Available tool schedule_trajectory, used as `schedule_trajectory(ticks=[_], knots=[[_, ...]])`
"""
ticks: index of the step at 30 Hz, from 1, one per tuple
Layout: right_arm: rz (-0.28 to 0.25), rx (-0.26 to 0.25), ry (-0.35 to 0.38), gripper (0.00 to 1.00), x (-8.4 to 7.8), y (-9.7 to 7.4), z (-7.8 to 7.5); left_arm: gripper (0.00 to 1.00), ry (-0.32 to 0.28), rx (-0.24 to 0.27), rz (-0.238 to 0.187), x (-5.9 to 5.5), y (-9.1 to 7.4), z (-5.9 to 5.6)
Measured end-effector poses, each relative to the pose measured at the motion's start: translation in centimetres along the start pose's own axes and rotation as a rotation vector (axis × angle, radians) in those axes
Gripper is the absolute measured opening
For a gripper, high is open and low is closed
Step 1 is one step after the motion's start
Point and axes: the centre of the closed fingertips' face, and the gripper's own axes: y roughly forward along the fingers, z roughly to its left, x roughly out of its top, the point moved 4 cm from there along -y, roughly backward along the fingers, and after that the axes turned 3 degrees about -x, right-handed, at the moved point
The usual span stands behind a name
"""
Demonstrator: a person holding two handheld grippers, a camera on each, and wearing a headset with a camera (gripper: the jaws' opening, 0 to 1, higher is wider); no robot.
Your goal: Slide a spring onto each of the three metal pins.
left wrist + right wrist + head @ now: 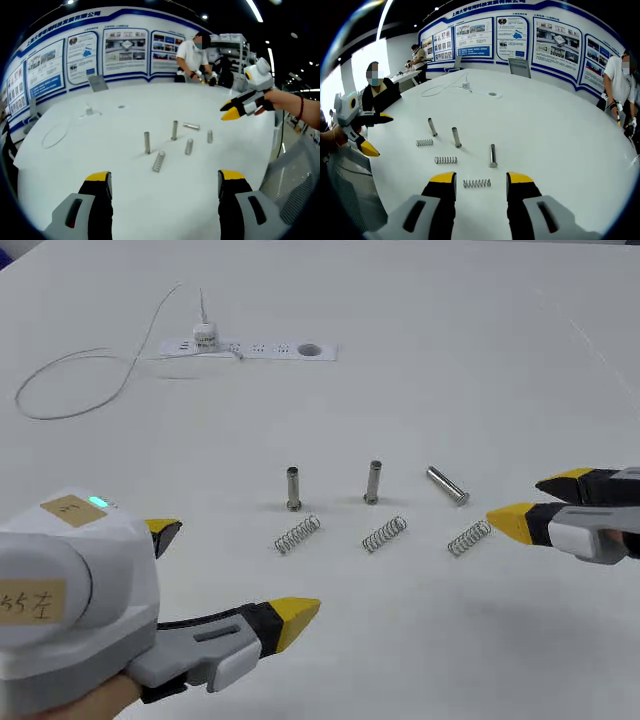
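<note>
White table [450, 640], wide and mostly bare. Nearest, at lower left of the head view, is the left gripper [232, 573], jaws spread wide with nothing in them. At the right edge of frame, mid height, is the right gripper [518, 500], jaws also apart and empty. Its tips are aimed at the right spring [469, 538] and are near it, not touching. In the right gripper view that spring lies just ahead of the jaw tips.

Next out are the springs. Left spring [297, 534], mid spring [385, 534] and right spring lie flat in a row across mid frame. Each is just in front of one pin and apart from it. Behind them, left pin [293, 488] and mid pin [373, 482] stand upright, wide end down. Right pin [447, 486] lies on its side, slanting.

Progress, my read: zero of three done. No pin wears a spring and no spring is lifted, so all three are left. The lying pin likely needs holding or standing up first. Right spring looks like the first pick.

Room: plenty. Bare table surrounds the row, and both grippers have free lanes in from the sides. Power strip [250, 348] and cable [90, 380] sit upper left, well apart from the parts. A table edge shows at lower left of the right gripper view, near the left gripper and well apart from the row. Springs could roll, but none is near an edge.
</note>
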Motion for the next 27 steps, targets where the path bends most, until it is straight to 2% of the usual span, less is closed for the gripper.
schedule_trajectory(ticks=[9, 19, 27], knots=[[-0.003, 0.013, 0.022, 0.41, 1.3, 2.1, -1.3, 0.88, -0.007, -0.001, 0.006, 0.0, 0.3, 0.0], [0.014, 0.033, 0.025, 0.38, 1.9, 5.1, -1.6, 0.87, -0.018, -0.01, 0.006, 0.1, 0.9, -0.2], [0.031, 0.044, 0.015, 0.36, 1.9, 7.5, -1.6, 0.86, -0.013, -0.004, -0.015, 0.0, 1.0, 0.2]])
